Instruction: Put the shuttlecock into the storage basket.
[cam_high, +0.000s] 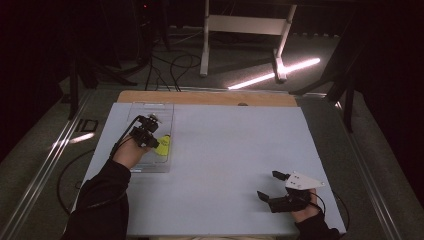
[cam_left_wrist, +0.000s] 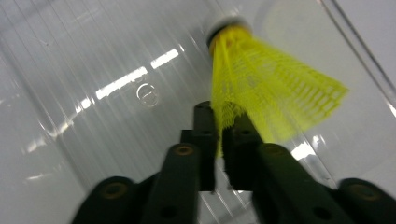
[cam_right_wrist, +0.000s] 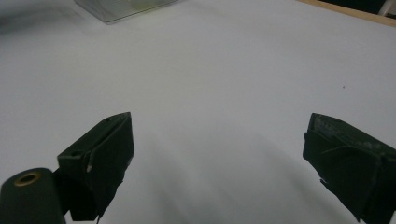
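- Currently the left gripper (cam_high: 150, 134) sits over the clear plastic tray (cam_high: 131, 112) at the far-left part of the white table surface (cam_high: 225, 150).
- Left gripper view: jaws nearly together, pinching the edge of the yellow shuttlecock (cam_left_wrist: 266, 93) skirt; yellow mesh sits in the narrow gap between the two black fingers (cam_left_wrist: 205, 126).
- So the left tool is clenched on the shuttlecock's skirt, not on its cork.
- Shuttlecock location: inside the tray, near its right wall; white cork end points away from the left gripper, skirt flares back toward the jaws.
- High view shows the shuttlecock (cam_high: 162, 145) as a yellow patch just right of the left gripper, in the near half of the tray.
- Cannot tell whether the shuttlecock rests on the tray floor or is lifted off it; left gripper view is blurred.
- Right gripper (cam_high: 274, 187) is at the near-right part of the table surface, well apart from the tray and shuttlecock.
- Right gripper view: jaws spread wide, nothing between them, bare white surface ahead; tool is released.
- Grey three-cornered plate (cam_high: 302, 181) sits on top of the right gripper.
- A corner of the tray (cam_right_wrist: 126, 9) is visible at the top-left of the right gripper view, far off.
- Tray's far end lies close to the bare wooden strip (cam_high: 210, 97) along the table's far edge.
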